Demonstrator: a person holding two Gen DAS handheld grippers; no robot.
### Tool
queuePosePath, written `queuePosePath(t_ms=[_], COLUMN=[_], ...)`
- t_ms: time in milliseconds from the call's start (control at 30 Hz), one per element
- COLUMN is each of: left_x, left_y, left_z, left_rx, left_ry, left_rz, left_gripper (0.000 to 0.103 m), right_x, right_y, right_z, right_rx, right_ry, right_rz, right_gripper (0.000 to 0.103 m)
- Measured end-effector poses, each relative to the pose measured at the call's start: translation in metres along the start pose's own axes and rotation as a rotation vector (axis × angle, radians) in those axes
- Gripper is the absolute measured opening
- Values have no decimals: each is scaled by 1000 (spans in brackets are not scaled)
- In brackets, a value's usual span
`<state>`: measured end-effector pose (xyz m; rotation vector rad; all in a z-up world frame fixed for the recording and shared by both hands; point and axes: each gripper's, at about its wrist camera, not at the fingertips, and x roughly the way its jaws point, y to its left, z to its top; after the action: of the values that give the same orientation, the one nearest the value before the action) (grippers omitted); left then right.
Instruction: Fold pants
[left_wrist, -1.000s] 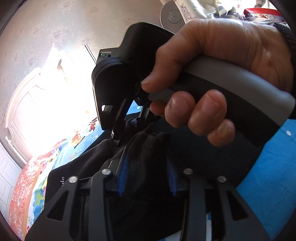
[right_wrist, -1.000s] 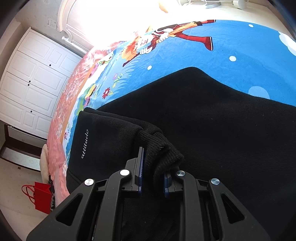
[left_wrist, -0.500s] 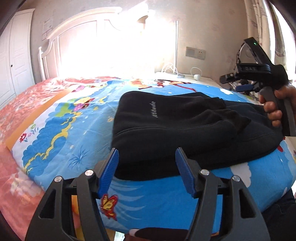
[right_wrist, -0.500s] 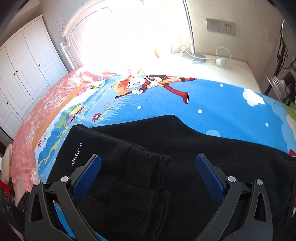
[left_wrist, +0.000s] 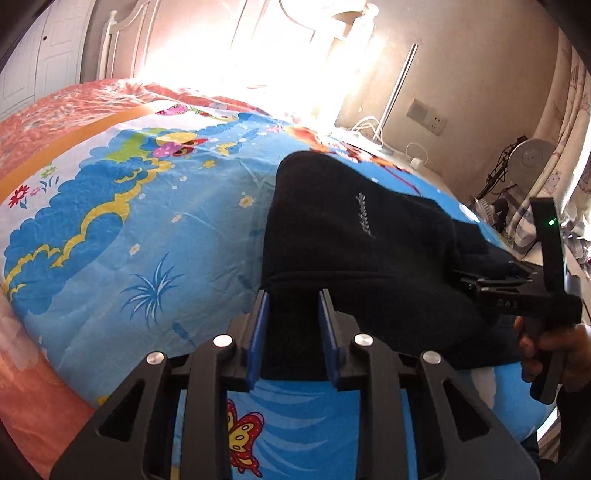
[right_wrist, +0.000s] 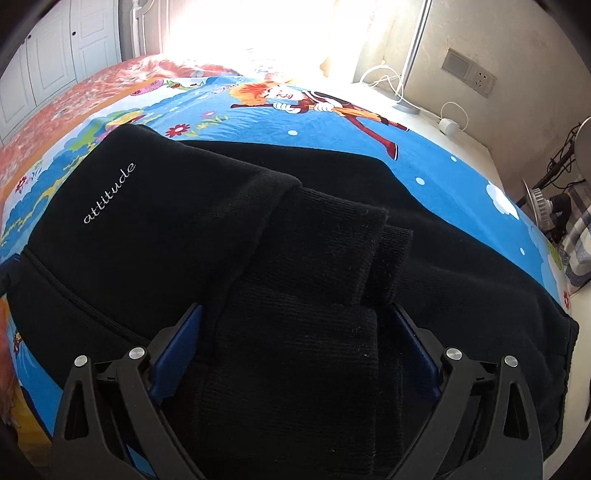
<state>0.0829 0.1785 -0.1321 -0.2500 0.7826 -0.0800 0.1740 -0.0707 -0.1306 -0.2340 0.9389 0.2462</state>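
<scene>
Pants (right_wrist: 229, 229), black and already folded into a thick bundle, lie on the cartoon-printed blue bedsheet (left_wrist: 122, 236), with the white word "attitude" (right_wrist: 109, 194) on the upper layer and the ribbed cuffs (right_wrist: 332, 236) lying on top.

At the left end of the bundle, the left gripper (left_wrist: 291, 314) points down at the near corner of the fabric. Its jaws have just been closing and now stand narrowly apart, with the corner of the pants between the blue pads (left_wrist: 258, 325); whether the pads actually press on the cloth cannot be told from this view.

Further right, the right gripper (right_wrist: 291, 332) hovers over the cuff end, its jaws spread wide, one on either side of the ribbed fold without pinching it. In the left wrist view this same gripper shows at the right edge, a green light on its body, held by the person's hand (left_wrist: 546, 350).

Beyond the bed stand a white headboard (left_wrist: 122, 40), a wall socket (right_wrist: 469, 72) and white cables (right_wrist: 384, 79).
</scene>
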Motion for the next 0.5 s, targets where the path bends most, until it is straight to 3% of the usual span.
queuePosePath(t_ms=[133,300,367,433,500], left_x=[-1,-10,2,23,50], left_y=[6,-11,-21,-32,-42], left_z=[4,49,76,102,121], left_rx=[7,59,89,144,196], left_ry=[38,-36,-40,-34,14], left_rz=[4,-26,-59,-44,-72], left_gripper=[41,37,36,36,33], right_x=[2,2,2,2,2], right_y=[1,0,-1,-1,-1], right_z=[-1,-2,-2,-2,-3], right_rx=[18,30,31,33,35], right_ry=[-6,-12,-12,-12,-12], right_rz=[-1,1,3,5,7], right_gripper=[94,95,95,95,95])
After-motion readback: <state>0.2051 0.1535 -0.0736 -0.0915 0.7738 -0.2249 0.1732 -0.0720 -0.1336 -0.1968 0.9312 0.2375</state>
